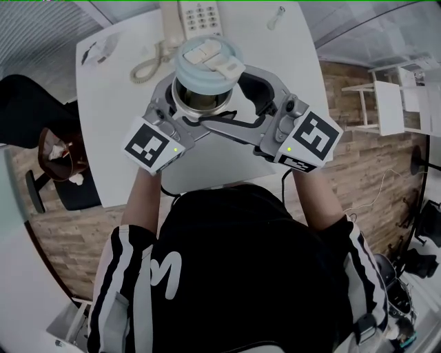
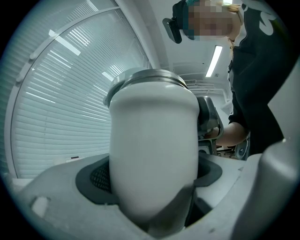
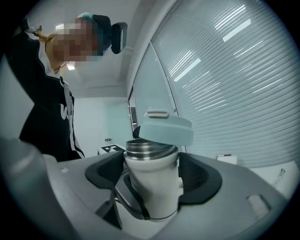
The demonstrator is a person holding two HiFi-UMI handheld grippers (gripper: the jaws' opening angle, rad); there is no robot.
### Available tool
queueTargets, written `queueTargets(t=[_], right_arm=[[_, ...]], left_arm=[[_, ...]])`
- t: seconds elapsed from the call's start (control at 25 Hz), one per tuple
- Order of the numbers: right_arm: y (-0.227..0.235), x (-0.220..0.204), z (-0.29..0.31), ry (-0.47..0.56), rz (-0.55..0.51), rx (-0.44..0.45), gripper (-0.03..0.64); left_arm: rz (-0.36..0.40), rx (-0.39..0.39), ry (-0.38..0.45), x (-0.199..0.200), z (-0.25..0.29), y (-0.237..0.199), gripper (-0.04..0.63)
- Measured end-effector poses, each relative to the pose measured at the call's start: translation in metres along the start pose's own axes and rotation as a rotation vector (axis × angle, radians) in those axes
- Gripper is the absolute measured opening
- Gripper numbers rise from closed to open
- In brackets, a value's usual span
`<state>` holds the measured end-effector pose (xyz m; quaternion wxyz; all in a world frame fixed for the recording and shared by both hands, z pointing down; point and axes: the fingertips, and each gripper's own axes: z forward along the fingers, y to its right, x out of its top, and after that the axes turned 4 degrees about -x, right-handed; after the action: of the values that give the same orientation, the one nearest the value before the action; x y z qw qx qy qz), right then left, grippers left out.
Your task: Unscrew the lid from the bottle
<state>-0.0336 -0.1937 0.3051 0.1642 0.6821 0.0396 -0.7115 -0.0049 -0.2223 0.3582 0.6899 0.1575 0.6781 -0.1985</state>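
Note:
A white bottle (image 1: 200,96) with a steel rim is held up over the table, and my left gripper (image 1: 180,114) is shut on its body. In the left gripper view the bottle (image 2: 152,150) fills the space between the pads of the left gripper (image 2: 154,187). A pale blue lid (image 1: 208,58) lies tilted on the far side of the rim, off the thread. In the right gripper view the lid (image 3: 165,129) leans on the bottle (image 3: 152,187). My right gripper (image 3: 152,180) stands open with the bottle's neck between its pads, and it does not hold the lid.
Below stands a white table (image 1: 110,103) with a telephone (image 1: 196,17) and its coiled cord at the far edge, and a small object (image 1: 275,15) beside it. A black chair (image 1: 41,110) is at the left. White shelving (image 1: 393,103) stands at the right on the wood floor.

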Motion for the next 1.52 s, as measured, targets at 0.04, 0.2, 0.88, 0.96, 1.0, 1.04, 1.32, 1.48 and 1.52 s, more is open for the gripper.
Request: queueTargets(t=[0.04, 0.2, 0.88, 0.96, 1.0, 1.04, 1.32, 1.48, 1.52], right_arm=[[0.002, -0.002, -0.001, -0.003, 0.002, -0.003, 0.367], [0.01, -0.016, -0.002, -0.038, -0.005, -0.013, 0.367], [0.036, -0.086, 0.007, -0.102, 0.016, -0.02, 0.367], [0.036, -0.091, 0.006, -0.109, 0.022, -0.017, 0.367], [0.037, -0.094, 0.006, -0.11, 0.025, -0.016, 0.367], [0.037, -0.096, 0.006, -0.11, 0.026, -0.015, 0.367], [0.024, -0.093, 0.012, -0.11, -0.016, -0.006, 0.367], [0.016, -0.095, 0.013, -0.121, -0.062, -0.009, 0.367], [0.016, -0.095, 0.013, -0.122, -0.062, -0.016, 0.367]], left_arm=[[-0.004, -0.002, -0.002, -0.002, 0.002, 0.0, 0.449], [-0.009, -0.002, -0.019, -0.016, 0.011, -0.003, 0.448], [-0.059, -0.025, -0.158, -0.098, 0.023, -0.013, 0.448], [-0.055, -0.023, -0.175, -0.103, 0.023, -0.013, 0.446], [-0.052, -0.022, -0.183, -0.106, 0.023, -0.013, 0.446], [-0.05, -0.023, -0.189, -0.108, 0.023, -0.013, 0.446], [-0.011, -0.02, -0.2, -0.112, 0.018, -0.011, 0.448], [0.011, -0.009, -0.229, -0.116, 0.014, -0.008, 0.448], [0.011, -0.008, -0.231, -0.116, 0.014, -0.008, 0.448]])
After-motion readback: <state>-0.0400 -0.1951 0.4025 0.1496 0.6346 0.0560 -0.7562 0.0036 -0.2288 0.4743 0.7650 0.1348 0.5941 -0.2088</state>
